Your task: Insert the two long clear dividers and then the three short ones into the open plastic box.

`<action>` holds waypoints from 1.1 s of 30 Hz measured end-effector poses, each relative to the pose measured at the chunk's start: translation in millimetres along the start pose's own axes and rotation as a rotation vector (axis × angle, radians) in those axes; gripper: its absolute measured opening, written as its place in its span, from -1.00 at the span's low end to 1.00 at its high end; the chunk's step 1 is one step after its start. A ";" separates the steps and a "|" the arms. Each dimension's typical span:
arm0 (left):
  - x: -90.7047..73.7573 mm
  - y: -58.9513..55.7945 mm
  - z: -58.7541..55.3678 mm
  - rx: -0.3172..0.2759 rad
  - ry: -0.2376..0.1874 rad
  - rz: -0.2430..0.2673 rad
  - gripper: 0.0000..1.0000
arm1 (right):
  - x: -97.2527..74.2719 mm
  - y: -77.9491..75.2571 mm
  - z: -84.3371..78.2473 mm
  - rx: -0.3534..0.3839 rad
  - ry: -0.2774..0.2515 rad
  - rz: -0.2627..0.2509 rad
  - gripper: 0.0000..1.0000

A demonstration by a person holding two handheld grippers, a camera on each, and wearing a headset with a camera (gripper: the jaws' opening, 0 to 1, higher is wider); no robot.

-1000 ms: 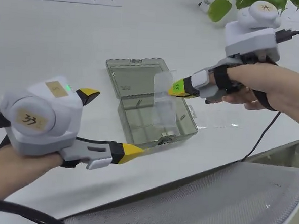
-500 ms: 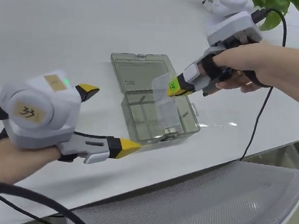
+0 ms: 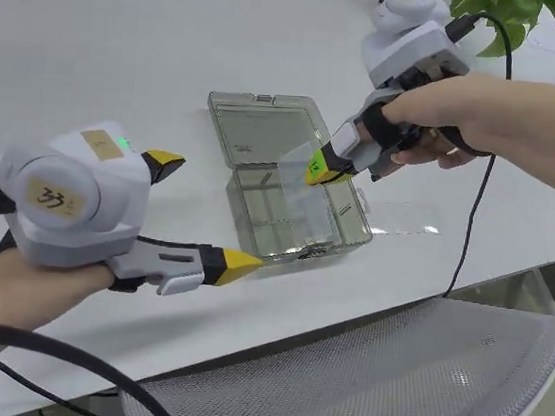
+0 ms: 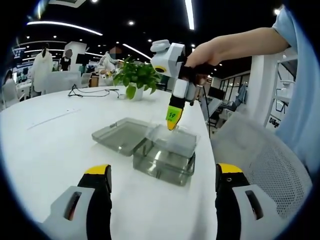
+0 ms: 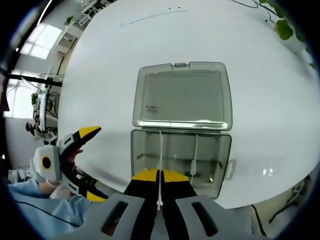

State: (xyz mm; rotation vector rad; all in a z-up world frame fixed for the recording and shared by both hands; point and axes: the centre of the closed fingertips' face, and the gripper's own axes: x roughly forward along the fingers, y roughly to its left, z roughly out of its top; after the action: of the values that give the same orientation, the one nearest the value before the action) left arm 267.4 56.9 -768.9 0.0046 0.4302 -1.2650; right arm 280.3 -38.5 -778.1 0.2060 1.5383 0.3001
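Observation:
The open clear plastic box (image 3: 347, 233) sits on the white table with its lid (image 3: 261, 132) laid flat behind it. My right gripper (image 3: 318, 169) hovers over the box, shut on a clear divider (image 3: 305, 196) that hangs down into it. In the right gripper view the divider (image 5: 160, 150) is edge-on, a thin line over the box (image 5: 220, 150), between the fingertips of the right gripper (image 5: 160, 175). Another thin clear wall (image 5: 195, 152) stands in the box beside it. My left gripper (image 3: 202, 213) is open, short of the box's left front, and holds nothing; its own view shows the box (image 4: 165, 165) ahead of the left gripper (image 4: 163, 172).
Clear flat pieces (image 3: 410, 221) lie on the table right of the box. A potted plant (image 3: 502, 10) and a black cable (image 3: 475, 211) are at the back right. The table's front edge (image 3: 365, 312) runs close by, with a grey mesh chair (image 3: 389, 385) below it.
My right gripper has come down and leftward with the divider, which now reaches into the box. The left gripper stays open in about the same place.

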 end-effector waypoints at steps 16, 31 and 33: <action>2.7 2.1 -2.5 -0.020 -0.005 0.010 0.73 | 2.2 -15.1 10.2 0.006 0.045 -0.019 -0.96; -0.1 3.6 -4.3 -0.037 -0.007 0.016 0.72 | 9.1 -11.7 7.4 0.003 0.134 -0.042 -0.96; -1.2 4.4 -4.0 -0.038 -0.011 0.019 0.72 | 10.4 -13.6 6.9 0.003 0.143 -0.051 -0.96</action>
State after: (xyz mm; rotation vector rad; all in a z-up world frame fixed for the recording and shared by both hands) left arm 270.0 60.3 -773.3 -0.0307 0.4436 -1.2371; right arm 288.1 -47.6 -792.1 0.1497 1.6824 0.2768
